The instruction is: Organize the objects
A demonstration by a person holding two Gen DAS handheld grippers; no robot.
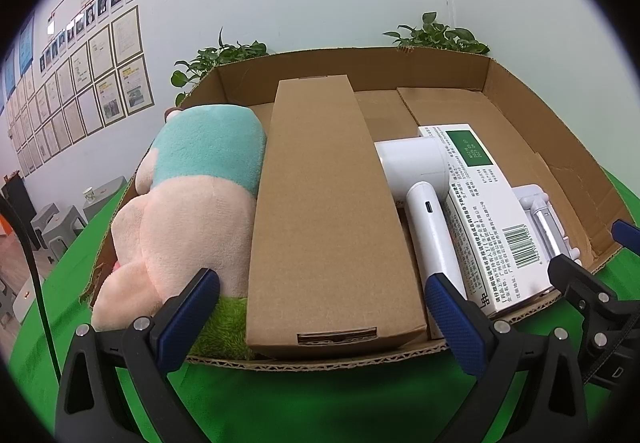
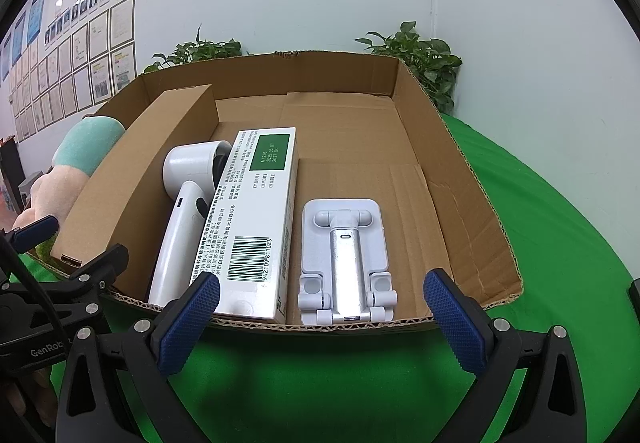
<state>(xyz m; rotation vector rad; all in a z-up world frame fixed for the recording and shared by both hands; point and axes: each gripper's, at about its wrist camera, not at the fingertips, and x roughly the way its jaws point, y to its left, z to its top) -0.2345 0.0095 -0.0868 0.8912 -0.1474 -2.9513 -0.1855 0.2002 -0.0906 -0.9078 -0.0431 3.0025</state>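
My left gripper (image 1: 322,317) and right gripper (image 2: 320,317) both gape, holding nothing. The shallow brown cardboard tray (image 2: 460,147) already holds the pink-and-teal plush toy (image 1: 188,199), long brown carton (image 1: 320,203), white handheld fan (image 2: 184,211), white medicine box (image 2: 260,219) and white folding stand (image 2: 344,255); seemingly nothing remains outside.

Open shallow cardboard tray (image 2: 460,171) on green cloth, holding five items side by side. Far left: plush toy (image 1: 188,203), peach with teal top, lying down. Next: long brown carton (image 1: 324,211), closed, flat, lengthwise. Then white handheld fan (image 2: 188,211), handle toward near rim. White medicine box (image 2: 260,219), green panel, barcode up. Rightmost: white folding phone stand (image 2: 346,263), folded flat.
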